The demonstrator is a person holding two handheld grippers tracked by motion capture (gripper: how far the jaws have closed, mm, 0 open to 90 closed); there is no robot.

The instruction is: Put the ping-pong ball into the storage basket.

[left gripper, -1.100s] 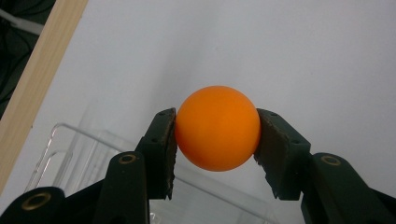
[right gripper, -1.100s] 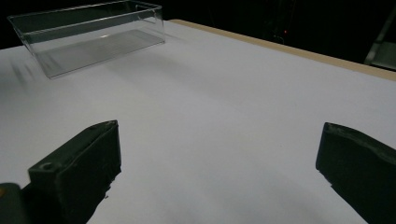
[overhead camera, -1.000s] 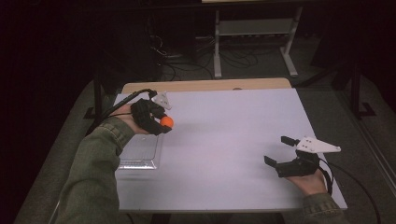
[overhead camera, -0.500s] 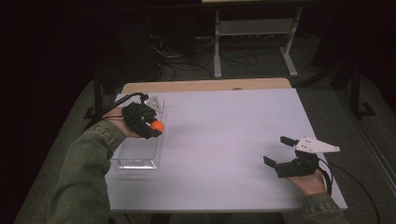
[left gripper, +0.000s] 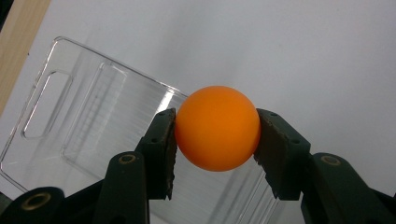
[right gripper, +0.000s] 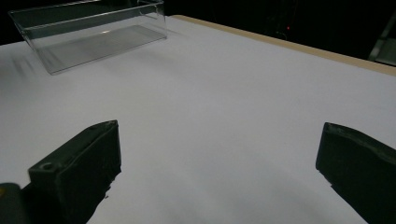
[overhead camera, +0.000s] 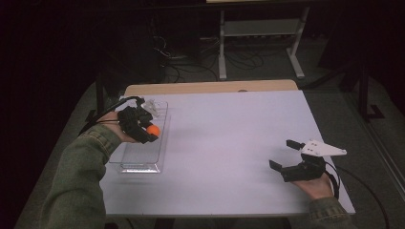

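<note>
An orange ball (left gripper: 217, 128) is clamped between the two black jaws of the left gripper (overhead camera: 148, 131), and is held above the clear plastic tray (overhead camera: 125, 160) at the table's (overhead camera: 229, 138) left side. The pick-up is judged done; lowering and release into the tray are left. The right gripper (overhead camera: 284, 155) is rested with its jaws wide apart and nothing between them, well apart from the tray.

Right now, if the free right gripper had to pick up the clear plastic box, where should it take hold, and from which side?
Probably the thin upright wall of the clear plastic box, taken from above with one jaw inside and one outside. The box looks too wide to span, and its open top leaves the rim free. The near end seems safest, since the left gripper holds a small orange ball over the far part.
</note>
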